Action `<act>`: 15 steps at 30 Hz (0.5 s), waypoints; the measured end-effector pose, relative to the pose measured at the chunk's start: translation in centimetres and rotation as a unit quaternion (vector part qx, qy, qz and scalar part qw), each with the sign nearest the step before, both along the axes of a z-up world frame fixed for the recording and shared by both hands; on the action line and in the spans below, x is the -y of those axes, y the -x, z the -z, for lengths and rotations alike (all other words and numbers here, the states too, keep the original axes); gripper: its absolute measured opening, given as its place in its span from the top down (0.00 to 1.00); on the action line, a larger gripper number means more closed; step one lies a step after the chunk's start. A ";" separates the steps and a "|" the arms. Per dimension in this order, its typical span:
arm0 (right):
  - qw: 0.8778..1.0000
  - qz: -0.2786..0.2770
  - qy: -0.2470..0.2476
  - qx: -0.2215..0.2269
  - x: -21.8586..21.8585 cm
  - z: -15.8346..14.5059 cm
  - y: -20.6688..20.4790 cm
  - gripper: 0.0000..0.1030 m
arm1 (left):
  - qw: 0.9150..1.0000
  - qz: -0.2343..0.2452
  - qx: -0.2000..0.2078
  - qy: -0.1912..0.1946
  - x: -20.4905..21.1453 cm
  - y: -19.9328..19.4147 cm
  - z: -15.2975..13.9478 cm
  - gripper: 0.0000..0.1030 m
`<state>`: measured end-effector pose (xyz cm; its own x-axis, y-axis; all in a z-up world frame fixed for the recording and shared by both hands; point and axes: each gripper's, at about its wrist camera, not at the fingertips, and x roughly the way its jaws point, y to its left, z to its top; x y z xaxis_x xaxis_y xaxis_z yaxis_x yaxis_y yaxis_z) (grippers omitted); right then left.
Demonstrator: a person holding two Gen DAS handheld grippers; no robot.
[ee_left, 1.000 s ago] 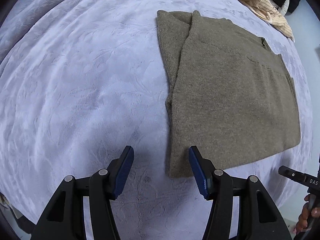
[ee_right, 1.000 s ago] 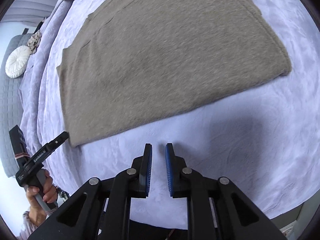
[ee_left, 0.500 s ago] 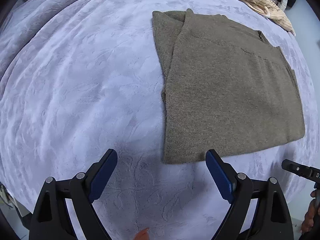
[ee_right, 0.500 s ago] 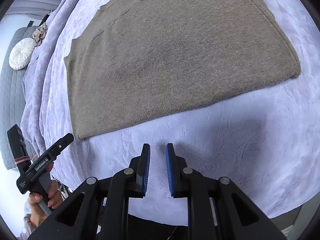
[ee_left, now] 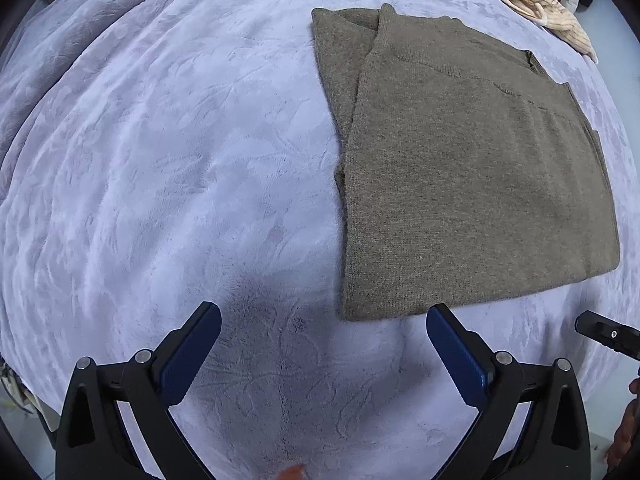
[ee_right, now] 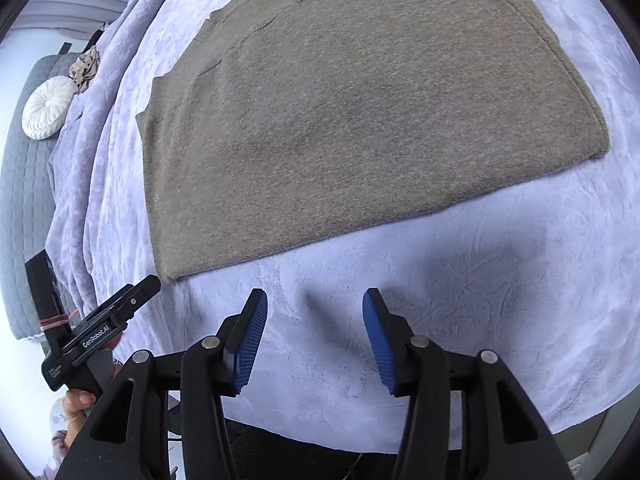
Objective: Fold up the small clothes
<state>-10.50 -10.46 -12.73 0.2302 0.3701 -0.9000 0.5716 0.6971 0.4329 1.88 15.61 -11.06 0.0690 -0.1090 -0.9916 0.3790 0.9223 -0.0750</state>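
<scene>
Folded olive sweater (ee_left: 472, 168) flat on the lavender blanket (ee_left: 160, 160), its near edge just beyond both tools. Left gripper (ee_left: 324, 340) has just been opening; jaws wide, nothing between them. Right gripper (ee_right: 315, 320) likewise just opening, empty. Only the left view shows striped clothes (ee_left: 536, 4) far right; only the right shows a round white cushion (ee_right: 46, 108) far left.

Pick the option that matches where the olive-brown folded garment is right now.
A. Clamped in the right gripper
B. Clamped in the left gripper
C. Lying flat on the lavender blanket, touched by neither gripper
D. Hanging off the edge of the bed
C: the folded garment lies flat on the lavender blanket, while the left gripper and the right gripper both stand open over bare blanket, short of its near edge.
</scene>
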 end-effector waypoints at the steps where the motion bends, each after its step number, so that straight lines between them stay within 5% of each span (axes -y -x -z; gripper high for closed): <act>1: 1.000 0.000 -0.002 0.001 -0.2 0.0 -0.1 0.48 | 1.000 -0.001 -0.001 -0.003 -0.1 -0.1 0.1 0.00; 10: 0.993 0.047 -0.107 0.030 -1.5 2.2 -1.7 0.48 | 0.999 -0.008 -0.043 0.032 -1.4 -0.9 1.5 0.00; 15: 0.974 0.102 -0.195 0.051 -3.0 5.1 -3.2 0.46 | 0.987 -0.063 -0.083 0.124 -4.1 -3.0 1.4 0.00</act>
